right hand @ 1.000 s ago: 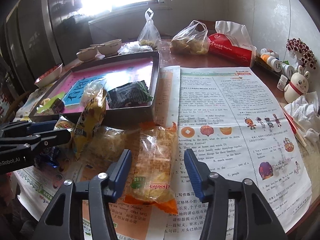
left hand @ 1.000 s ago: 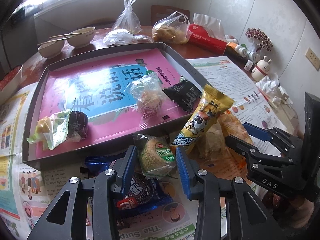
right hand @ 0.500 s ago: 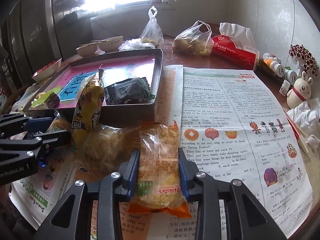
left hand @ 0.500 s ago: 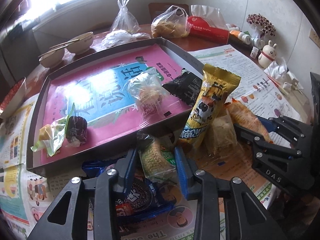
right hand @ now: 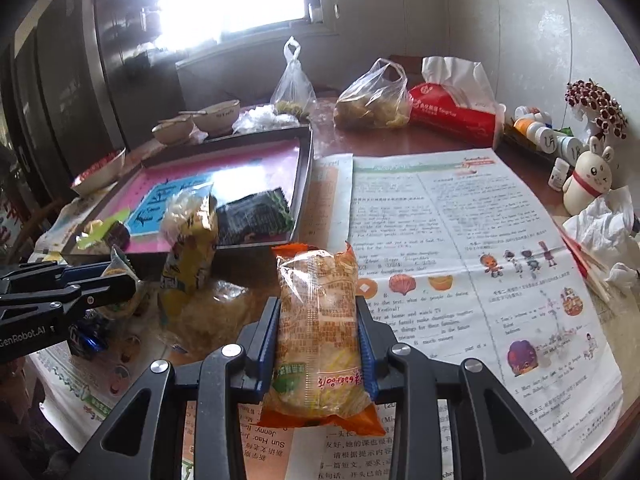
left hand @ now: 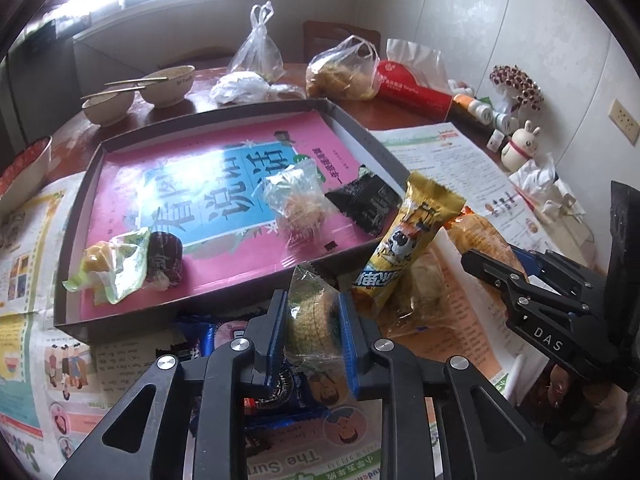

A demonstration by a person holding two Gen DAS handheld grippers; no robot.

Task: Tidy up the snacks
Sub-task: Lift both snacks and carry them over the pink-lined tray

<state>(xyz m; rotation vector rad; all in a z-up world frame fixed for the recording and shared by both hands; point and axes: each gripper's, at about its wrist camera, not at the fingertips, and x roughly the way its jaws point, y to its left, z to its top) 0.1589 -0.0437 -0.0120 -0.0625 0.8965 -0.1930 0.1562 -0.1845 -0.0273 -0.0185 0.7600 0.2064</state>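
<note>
**Now both hand-held grippers are clamped on snacks**

Right now I have a round cracker pack (left hand: pixel 310 320) pinched between the blue pads of my left hand-held gripper (left hand: pixel 311 334); its jaws have just been closing onto the clear wrapper, in front of the tray's near wall. My right hand-held gripper (right hand: pixel 318 350) grips an orange-edged snack bag (right hand: pixel 318 336) by its long sides, over the newspaper (right hand: pixel 460 240). Just beyond, a yellow snack stick (left hand: pixel 408 240) leans on the corner of the tray (left hand: pixel 224 308). Inside the tray lie a black packet (left hand: pixel 366 202), a clear-wrapped pastry (left hand: pixel 298 206) and a dark candy (left hand: pixel 164 254) beside a green wrapper. Blue cookie packs (left hand: pixel 296 396) lie under my left jaws. Farther back on the surface (right hand: pixel 400 142) stand two bowls (left hand: pixel 138 94), plastic bags and a red tissue pack (left hand: pixel 416 90).
</note>
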